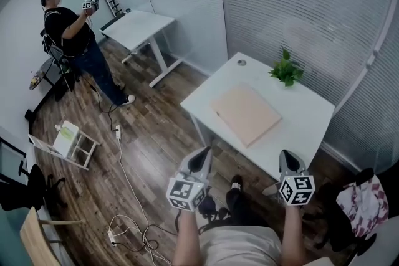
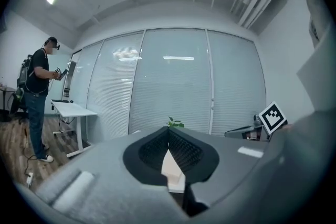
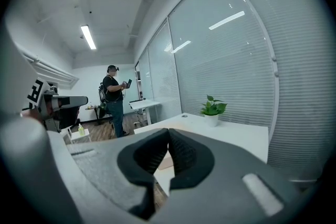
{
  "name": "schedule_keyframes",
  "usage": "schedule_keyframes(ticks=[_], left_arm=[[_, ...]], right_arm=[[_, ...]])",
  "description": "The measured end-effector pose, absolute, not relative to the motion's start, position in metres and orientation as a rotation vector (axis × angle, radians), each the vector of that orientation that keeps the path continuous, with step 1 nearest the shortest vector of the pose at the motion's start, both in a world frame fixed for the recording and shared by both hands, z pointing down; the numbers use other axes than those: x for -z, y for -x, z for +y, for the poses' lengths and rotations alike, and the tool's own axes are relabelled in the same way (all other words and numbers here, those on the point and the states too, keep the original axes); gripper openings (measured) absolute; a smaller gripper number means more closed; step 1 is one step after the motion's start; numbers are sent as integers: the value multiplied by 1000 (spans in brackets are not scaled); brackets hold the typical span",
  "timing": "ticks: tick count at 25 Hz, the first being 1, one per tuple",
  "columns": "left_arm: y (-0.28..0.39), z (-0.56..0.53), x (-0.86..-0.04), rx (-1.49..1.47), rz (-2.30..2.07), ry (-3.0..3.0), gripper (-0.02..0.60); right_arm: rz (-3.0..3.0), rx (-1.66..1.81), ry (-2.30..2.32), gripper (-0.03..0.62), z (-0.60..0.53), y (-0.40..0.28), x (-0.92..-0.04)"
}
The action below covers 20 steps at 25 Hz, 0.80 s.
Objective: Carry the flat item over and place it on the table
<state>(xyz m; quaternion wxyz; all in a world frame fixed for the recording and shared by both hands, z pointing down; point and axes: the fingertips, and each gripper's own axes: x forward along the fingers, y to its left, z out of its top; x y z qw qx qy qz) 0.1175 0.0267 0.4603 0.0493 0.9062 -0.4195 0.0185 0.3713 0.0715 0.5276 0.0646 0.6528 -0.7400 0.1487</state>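
A flat beige panel (image 1: 246,113) lies on the white table (image 1: 299,128), near its middle. In the head view my left gripper (image 1: 202,156) hovers just off the table's near left edge, jaws shut with nothing held. My right gripper (image 1: 288,159) is at the near right edge, also shut and empty. In the left gripper view the left gripper (image 2: 168,131) has its pads meeting at the tip, a pale sliver showing through the gap below. In the right gripper view the right gripper (image 3: 168,134) points across the table (image 3: 231,134), with a bit of the panel (image 3: 165,161) seen behind the jaws.
A small potted plant (image 1: 286,70) stands at the table's far edge by the blinds. Another person (image 1: 75,28) stands far left beside a second white desk (image 1: 140,27). A tipped white rack (image 1: 72,140) and cables (image 1: 128,233) lie on the wooden floor. A bag (image 1: 361,199) sits at right.
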Motion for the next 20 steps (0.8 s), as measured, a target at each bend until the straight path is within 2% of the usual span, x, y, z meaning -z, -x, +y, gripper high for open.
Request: schedule_keyframes(ticks=[20], left_arm=[[-110, 18, -471, -145, -1308, -2654, 8]], right_arm=[[-2272, -466, -1911, 2, 56, -366, -517]])
